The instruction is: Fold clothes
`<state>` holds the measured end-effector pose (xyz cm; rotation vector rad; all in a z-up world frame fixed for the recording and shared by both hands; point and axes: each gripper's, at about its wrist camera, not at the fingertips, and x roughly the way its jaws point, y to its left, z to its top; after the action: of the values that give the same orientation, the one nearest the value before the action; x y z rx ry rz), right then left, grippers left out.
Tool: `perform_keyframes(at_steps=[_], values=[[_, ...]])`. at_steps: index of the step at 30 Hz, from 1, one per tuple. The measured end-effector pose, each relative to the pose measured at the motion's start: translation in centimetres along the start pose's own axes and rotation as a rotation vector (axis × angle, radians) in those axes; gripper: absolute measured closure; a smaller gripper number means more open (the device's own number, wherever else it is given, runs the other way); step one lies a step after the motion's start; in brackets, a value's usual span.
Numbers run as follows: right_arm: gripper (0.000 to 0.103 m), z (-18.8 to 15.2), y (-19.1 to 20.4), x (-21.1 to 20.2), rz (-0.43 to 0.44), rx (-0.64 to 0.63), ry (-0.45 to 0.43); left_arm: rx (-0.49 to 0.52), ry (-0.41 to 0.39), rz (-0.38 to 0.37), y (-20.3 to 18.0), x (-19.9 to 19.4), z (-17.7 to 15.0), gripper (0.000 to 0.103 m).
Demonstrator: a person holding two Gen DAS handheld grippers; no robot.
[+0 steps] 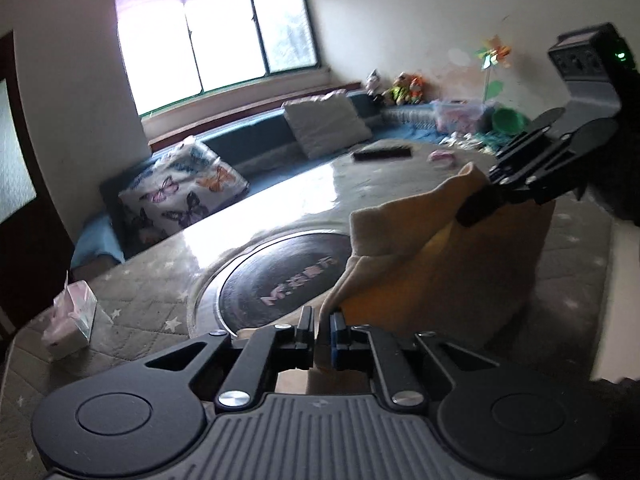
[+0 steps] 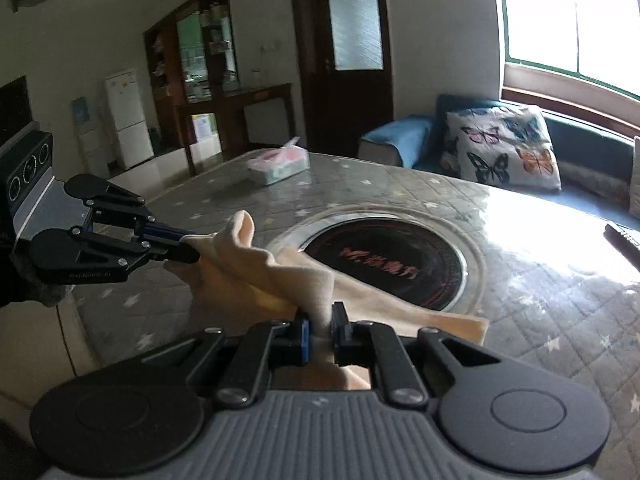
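A cream-coloured garment [image 1: 460, 248] is held up over the table between both grippers. My left gripper [image 1: 320, 320] is shut on one edge of the garment at the bottom of the left wrist view. My right gripper [image 1: 478, 204] comes in from the right and is shut on the other upper edge. In the right wrist view my right gripper [image 2: 320, 322] pinches the garment [image 2: 280, 276], and my left gripper [image 2: 188, 246] holds its far corner at the left. The lower part of the cloth drapes onto the table.
The table [image 2: 520, 280] has a quilted star-patterned cover and a round black cooktop [image 2: 392, 264] in its middle. A tissue pack [image 2: 280, 164] lies at the far side and a remote [image 1: 382, 154] near the sofa side. Sofa with cushions [image 1: 180, 192] runs along the window.
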<state>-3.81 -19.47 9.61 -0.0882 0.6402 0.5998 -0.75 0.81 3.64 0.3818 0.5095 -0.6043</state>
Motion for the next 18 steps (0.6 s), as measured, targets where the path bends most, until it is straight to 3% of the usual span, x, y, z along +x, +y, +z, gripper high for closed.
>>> perform_keyframes(at_steps=[8,12,14,18], values=[[0.093,1.1,-5.5,8.4,-0.031,0.102,0.095,-0.100,0.123,0.018,3.2,8.8,-0.6,0.094],[0.090,-0.1,-7.0,10.9,-0.061,0.143,0.118,-0.125,0.144,0.030,3.7,10.3,-1.3,0.091],[0.077,-0.6,-7.7,11.5,-0.079,0.164,0.110,-0.141,0.153,0.036,4.0,10.6,-1.6,0.089],[0.077,-0.7,-9.3,11.4,-0.122,0.242,0.076,-0.175,0.165,0.078,5.1,11.3,-1.8,0.087]])
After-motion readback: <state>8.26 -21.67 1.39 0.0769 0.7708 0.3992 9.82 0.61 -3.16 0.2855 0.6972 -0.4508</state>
